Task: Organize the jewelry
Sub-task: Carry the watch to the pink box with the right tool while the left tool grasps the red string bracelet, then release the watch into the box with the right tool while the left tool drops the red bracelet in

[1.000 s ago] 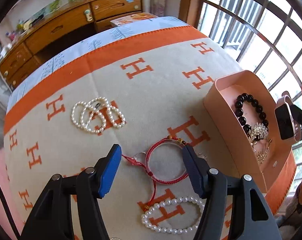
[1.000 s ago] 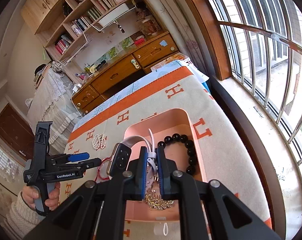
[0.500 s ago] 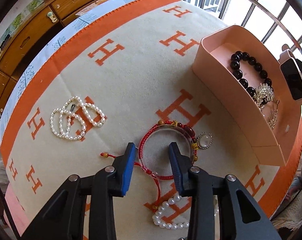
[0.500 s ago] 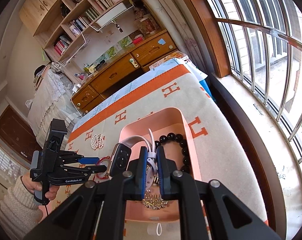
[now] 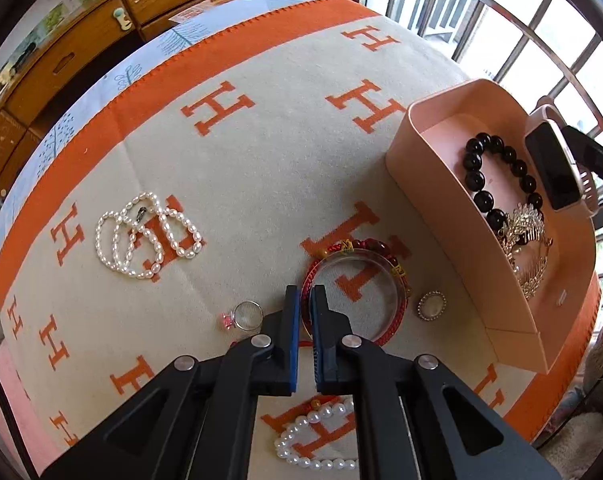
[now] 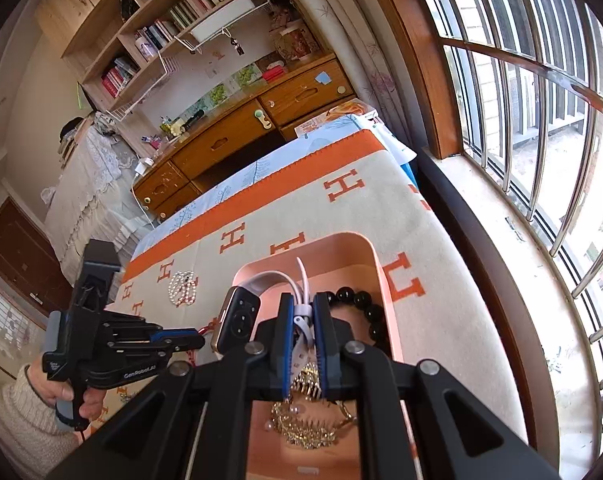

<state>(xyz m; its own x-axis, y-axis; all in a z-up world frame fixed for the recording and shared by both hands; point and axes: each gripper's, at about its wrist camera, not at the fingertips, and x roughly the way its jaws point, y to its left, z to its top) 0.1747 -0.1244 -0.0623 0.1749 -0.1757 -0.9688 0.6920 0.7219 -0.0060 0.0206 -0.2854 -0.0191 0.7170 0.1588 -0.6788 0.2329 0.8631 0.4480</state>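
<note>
Left wrist view: the left gripper (image 5: 305,300) has its blue-padded jaws drawn nearly together on the near rim of the red cord bracelet (image 5: 355,288), which lies on the blanket (image 5: 261,168) around a clear hoop. The exact contact is hidden between the pads, and the cord's tail disappears under the black fingers. A string of round pearls (image 5: 313,436) is partly cut off behind the gripper body. A small ring with a pink stone (image 5: 243,316) sits just left of the jaws, and an oval, stone-rimmed brooch (image 5: 432,306) lies just right of the bracelet. A looped strand of oblong pearls (image 5: 147,236) rests well apart to the left. The blanket is soft, cream and napped, with orange H letters and an orange border.

The pink tray (image 5: 429,200), smooth with rounded corners, holds a bracelet of glossy black beads (image 5: 477,176) and a spiky gold ornament (image 5: 527,240) whose shape is hard to make out.

In the right wrist view, the right gripper (image 6: 303,312) is clamped on the white strap of a smartwatch (image 6: 239,322), held above the tray (image 6: 375,264); its dark rectangular face tilts left. The gold piece (image 6: 305,432) below is largely hidden by the gripper.
</note>
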